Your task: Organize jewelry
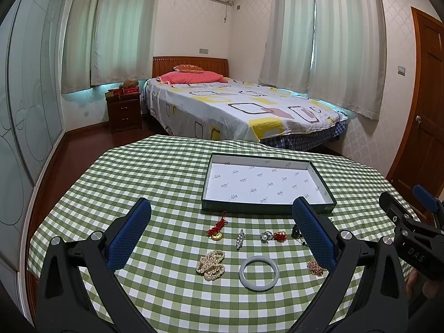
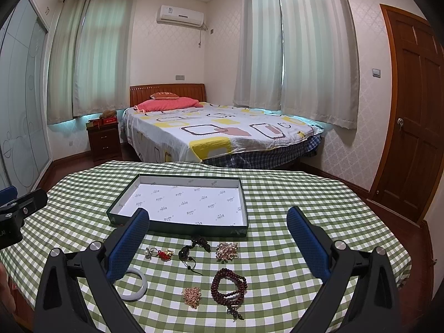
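Both tools gaped, empty. Jade bangle [image 1: 259, 275] at 6 o'clock of tray [image 1: 319, 174]: stiff, slippery, fragile; pinch rim.

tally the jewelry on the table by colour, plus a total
Red: 2, tassel charm, small red piece
White or pearl: 3, pearl strand, bangle, pearl ring
Silver: 1, brooch
Gold or pink: 2
Dark brown or black: 3, bead bracelet, cord pendant, carved piece
Total: 11
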A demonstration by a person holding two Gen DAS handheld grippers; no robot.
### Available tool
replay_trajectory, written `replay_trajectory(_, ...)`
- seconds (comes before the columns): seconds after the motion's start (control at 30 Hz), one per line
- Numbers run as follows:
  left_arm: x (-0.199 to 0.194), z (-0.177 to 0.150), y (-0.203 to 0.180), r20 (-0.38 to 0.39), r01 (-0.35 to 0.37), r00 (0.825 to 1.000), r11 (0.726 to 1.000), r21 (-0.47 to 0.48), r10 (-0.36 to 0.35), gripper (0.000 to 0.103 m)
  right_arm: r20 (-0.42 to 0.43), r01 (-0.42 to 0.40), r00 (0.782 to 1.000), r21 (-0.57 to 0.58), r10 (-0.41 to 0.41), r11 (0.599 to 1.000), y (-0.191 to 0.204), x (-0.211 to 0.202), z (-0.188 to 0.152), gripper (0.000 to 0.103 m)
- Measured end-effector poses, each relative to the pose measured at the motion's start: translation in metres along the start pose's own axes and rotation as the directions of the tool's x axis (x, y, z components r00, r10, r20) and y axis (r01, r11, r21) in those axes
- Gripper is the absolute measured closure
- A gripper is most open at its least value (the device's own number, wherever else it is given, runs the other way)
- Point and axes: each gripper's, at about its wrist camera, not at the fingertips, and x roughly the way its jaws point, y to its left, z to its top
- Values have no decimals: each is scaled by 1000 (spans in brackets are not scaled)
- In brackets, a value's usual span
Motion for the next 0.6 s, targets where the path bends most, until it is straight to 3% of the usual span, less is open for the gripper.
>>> replay_trajectory(0.37, 3, -2, 0, -9, -1, 1000, 1000, -1, 1, 4, -6, -3, 1000, 1, 3, 1000, 1, 3, -4, 6)
replay_trajectory(0.6, 31, -18, 5, -65, -12, 998, 1000, 6, 12, 4, -42, -11, 999, 3, 12, 1000, -2, 16, -19, 6)
